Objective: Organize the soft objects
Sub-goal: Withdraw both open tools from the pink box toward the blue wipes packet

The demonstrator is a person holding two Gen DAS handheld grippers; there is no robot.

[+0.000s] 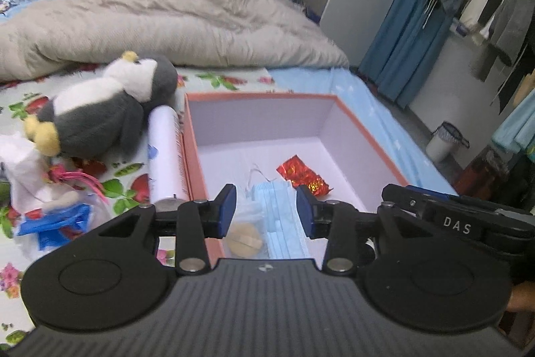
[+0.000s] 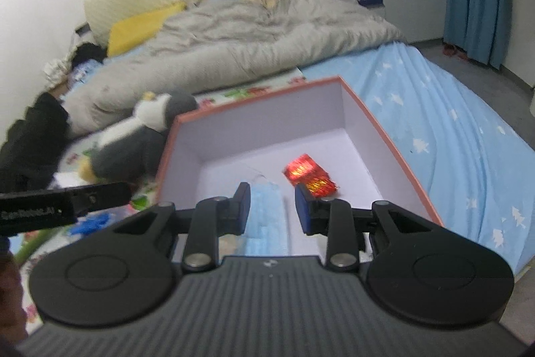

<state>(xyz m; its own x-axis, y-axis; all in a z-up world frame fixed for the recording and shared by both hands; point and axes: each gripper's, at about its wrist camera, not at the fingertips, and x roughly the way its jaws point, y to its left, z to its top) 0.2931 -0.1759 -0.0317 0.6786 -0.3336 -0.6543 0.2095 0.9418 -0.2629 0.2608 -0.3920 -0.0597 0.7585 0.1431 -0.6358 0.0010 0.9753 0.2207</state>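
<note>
Above a bed [image 1: 367, 109] strewn with clutter, the left gripper [image 1: 264, 211] hangs with its jaws apart and nothing between them over an open box [image 1: 367, 136]. A pack of blue face masks [image 1: 284, 216] and a red foil wrapper [image 1: 302, 174] already lie on the box floor. The right gripper [image 2: 272, 206] hovers alongside, its jaws parted and empty too. A stuffed penguin [image 1: 100, 109] rests on its side on the floral sheet, just beside the box's left wall and touching a white tube [image 1: 165, 153]. Judged from here, the penguin is next: approach low, pinch its plump grey body rather than a foot, and lift it clear of the rim.
</note>
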